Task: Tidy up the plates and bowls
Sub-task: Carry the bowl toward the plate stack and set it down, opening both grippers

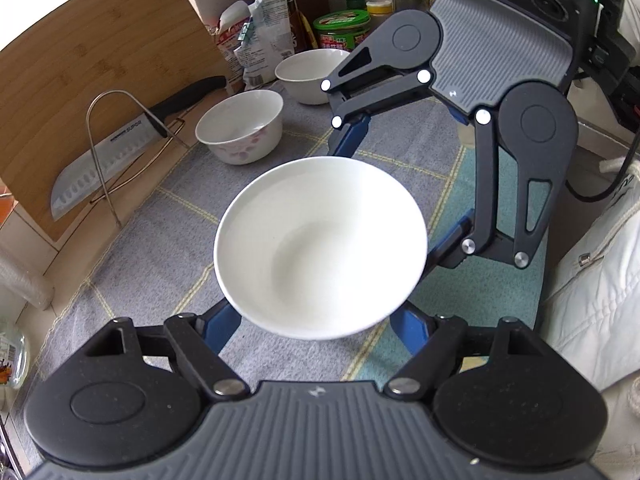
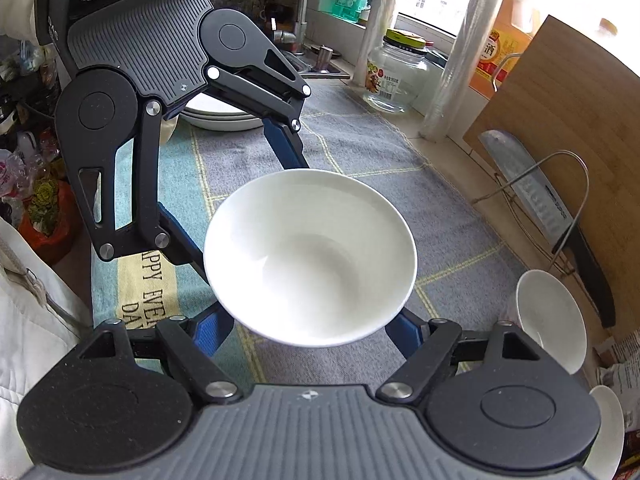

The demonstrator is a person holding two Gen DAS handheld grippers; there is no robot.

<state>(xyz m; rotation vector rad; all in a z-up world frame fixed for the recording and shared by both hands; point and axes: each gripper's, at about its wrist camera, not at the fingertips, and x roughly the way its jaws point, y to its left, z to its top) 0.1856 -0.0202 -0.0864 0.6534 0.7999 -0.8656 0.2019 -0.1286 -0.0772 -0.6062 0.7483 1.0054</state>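
Bowl (image 1: 320,248), plain white, hangs above the desk (image 1: 160,240) clamped between left gripper (image 1: 316,326) and right gripper (image 2: 310,330), while two bowls (image 1: 240,128) remain unstacked near a plate stack (image 2: 220,116), so sorting appears barely begun.

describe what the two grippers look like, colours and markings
Both match: the left gripper and right gripper have black jointed links with round hubs, silver rivets, a grey ribbed plate with a small emblem, and blue fingers. White dots mark the right one's links, and a black cable trails behind it.
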